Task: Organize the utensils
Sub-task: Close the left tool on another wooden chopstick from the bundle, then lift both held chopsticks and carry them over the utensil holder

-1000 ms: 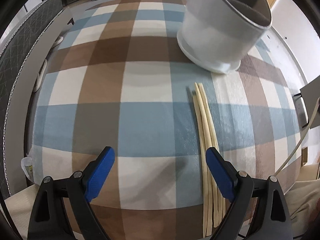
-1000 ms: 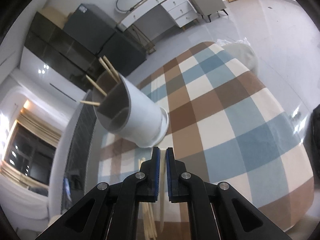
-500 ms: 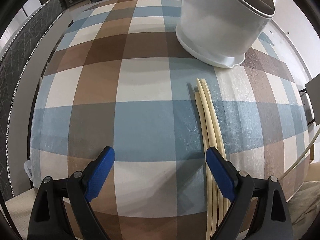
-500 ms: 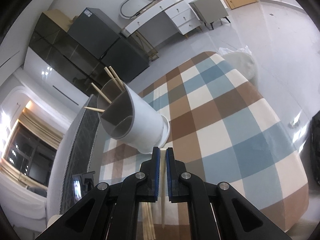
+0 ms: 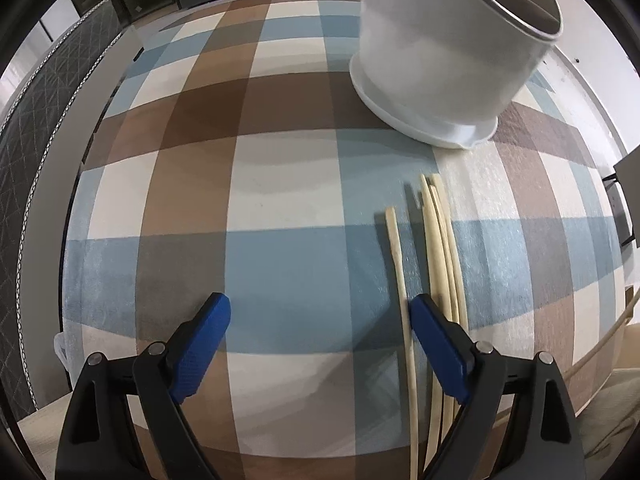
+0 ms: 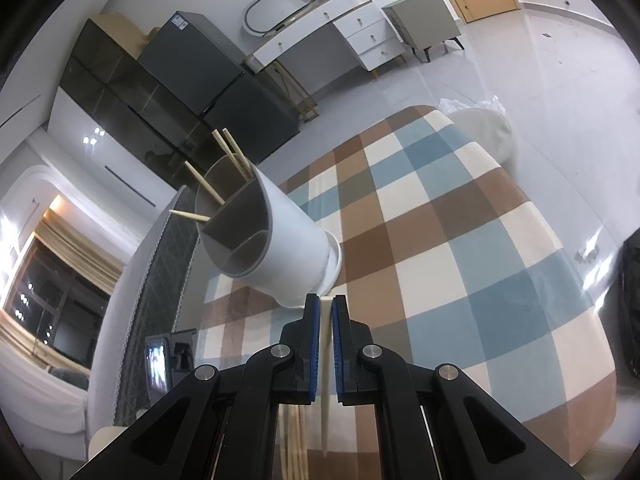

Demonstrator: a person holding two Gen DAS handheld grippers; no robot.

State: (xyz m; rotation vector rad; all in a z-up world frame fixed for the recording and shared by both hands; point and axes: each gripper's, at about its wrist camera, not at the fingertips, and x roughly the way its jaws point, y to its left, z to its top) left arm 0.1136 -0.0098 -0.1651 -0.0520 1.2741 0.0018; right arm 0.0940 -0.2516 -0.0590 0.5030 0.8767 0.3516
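Checked cloth in blue, brown and cream covers the surface [image 5: 280, 184]; a white holder [image 5: 440, 64] stands toward its far right corner, four chopsticks [image 6: 224, 160] leaning in one compartment. Loose chopsticks [image 5: 438, 240] lie just before the holder, one stick [image 5: 396, 264] slightly apart. Left gripper [image 5: 320, 316] hangs wide, jaws closing, nothing gripped, the lone stick just inside its right finger; right gripper [image 6: 326, 312] jaws nearly shut, whether on anything I cannot tell.

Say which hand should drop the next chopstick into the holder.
Right. The right gripper has its jaws shut on a chopstick, and the holder stands just ahead. The left gripper, jaws closing but wide, grips nothing; a chopstick merely passes between them.
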